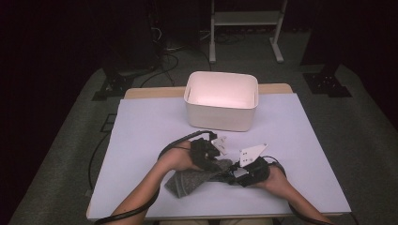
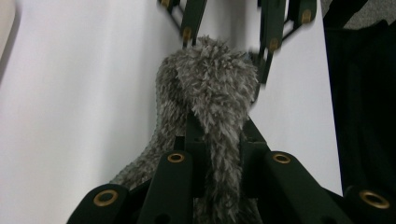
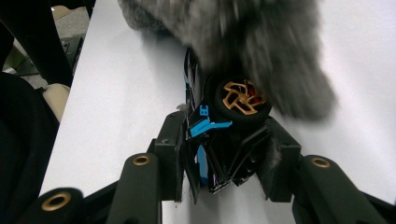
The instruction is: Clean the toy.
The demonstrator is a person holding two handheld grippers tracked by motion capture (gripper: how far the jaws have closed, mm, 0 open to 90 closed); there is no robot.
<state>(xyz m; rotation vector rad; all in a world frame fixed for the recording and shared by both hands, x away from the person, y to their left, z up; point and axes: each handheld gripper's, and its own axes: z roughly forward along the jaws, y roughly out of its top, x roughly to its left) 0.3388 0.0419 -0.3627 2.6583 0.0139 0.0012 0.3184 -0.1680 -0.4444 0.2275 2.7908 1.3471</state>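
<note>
Worktop (image 1: 141, 140): pale sheet, lower centre of the high view; keep both things low over it.
Bin (image 1: 221, 100): white, upper centre, open top.
Sock (image 1: 187, 180): grey, fuzzy, lower centre; pull steadily off the car.
Left tool (image 2: 219, 140): clamped on sock.
Right tool (image 3: 224, 149): clamped on toy car (image 3: 219, 135); hold firm.

No readable text, brands or nos. anywhere; blue marks on toy car (image 3: 210, 140) aren't legible.
</note>
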